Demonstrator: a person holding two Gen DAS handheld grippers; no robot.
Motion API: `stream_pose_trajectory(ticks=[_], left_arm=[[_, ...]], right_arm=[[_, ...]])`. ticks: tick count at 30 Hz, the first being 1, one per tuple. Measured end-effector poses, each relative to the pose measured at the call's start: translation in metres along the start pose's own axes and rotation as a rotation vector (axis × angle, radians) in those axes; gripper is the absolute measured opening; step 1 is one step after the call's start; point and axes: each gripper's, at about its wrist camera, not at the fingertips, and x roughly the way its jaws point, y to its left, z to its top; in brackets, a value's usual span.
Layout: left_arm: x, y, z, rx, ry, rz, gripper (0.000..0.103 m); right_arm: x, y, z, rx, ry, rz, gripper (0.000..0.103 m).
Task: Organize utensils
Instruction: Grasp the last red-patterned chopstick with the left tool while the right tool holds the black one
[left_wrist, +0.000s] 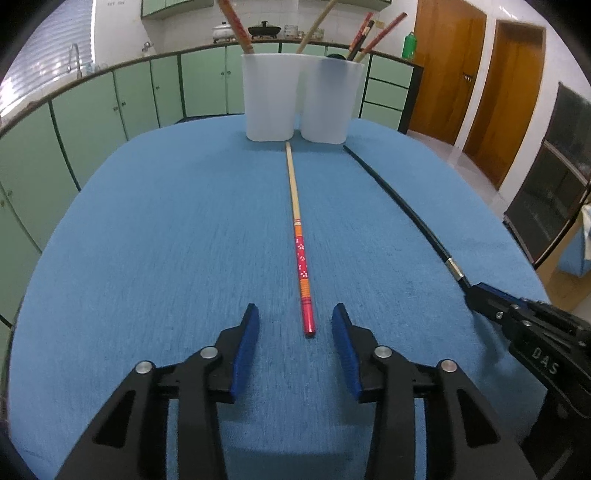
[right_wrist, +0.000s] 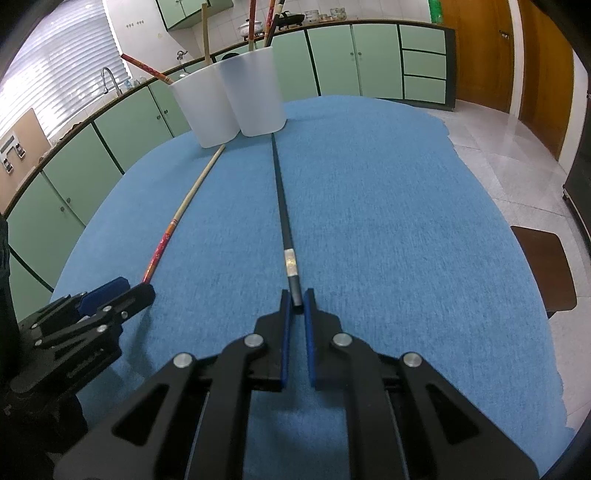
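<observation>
A red-handled wooden chopstick (left_wrist: 300, 243) lies on the blue tablecloth (left_wrist: 166, 240), its tip toward two white cups (left_wrist: 297, 99) that hold several chopsticks. My left gripper (left_wrist: 295, 314) is open, its jaws on either side of the chopstick's red end. A black chopstick with a silver band (right_wrist: 286, 229) lies to its right. My right gripper (right_wrist: 297, 301) is shut on the black chopstick's near end; it also shows in the left wrist view (left_wrist: 476, 291). The red chopstick (right_wrist: 173, 225), the cups (right_wrist: 232, 99) and the left gripper (right_wrist: 122, 291) show in the right wrist view.
Green kitchen cabinets (left_wrist: 110, 103) run behind the table. Wooden doors (left_wrist: 480, 74) stand at the right. The table's right edge (right_wrist: 517, 258) drops to a tiled floor, with a brown stool (right_wrist: 546, 269) beside it.
</observation>
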Motion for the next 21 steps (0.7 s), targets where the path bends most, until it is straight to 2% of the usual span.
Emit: stream_pose_trajectory(ticks=[5,7,10,15,21], left_arm=[[0.002,0.002,0.003,-0.015,0.000,0.021,0.011],[0.003,0.001,0.004,-0.010,0.002,0.026,0.006],[0.003,-0.002,0.004,0.005,-0.001,0.042,0.006],[-0.001,0.002,0.005,-0.003,-0.002,0.026,0.005],[-0.026,0.003,0.010,0.020,-0.046,0.011,0.005]], right_arm=[[0.001,0.004,0.001,-0.019,0.002,-0.017,0.009],[0.002,0.005,0.001,-0.024,0.003,-0.023,0.009],[0.002,0.005,0.001,-0.028,0.001,-0.031,0.007],[0.000,0.003,0.001,-0.018,-0.005,-0.011,0.006],[-0.015,0.005,0.004,-0.026,-0.036,0.005,0.006]])
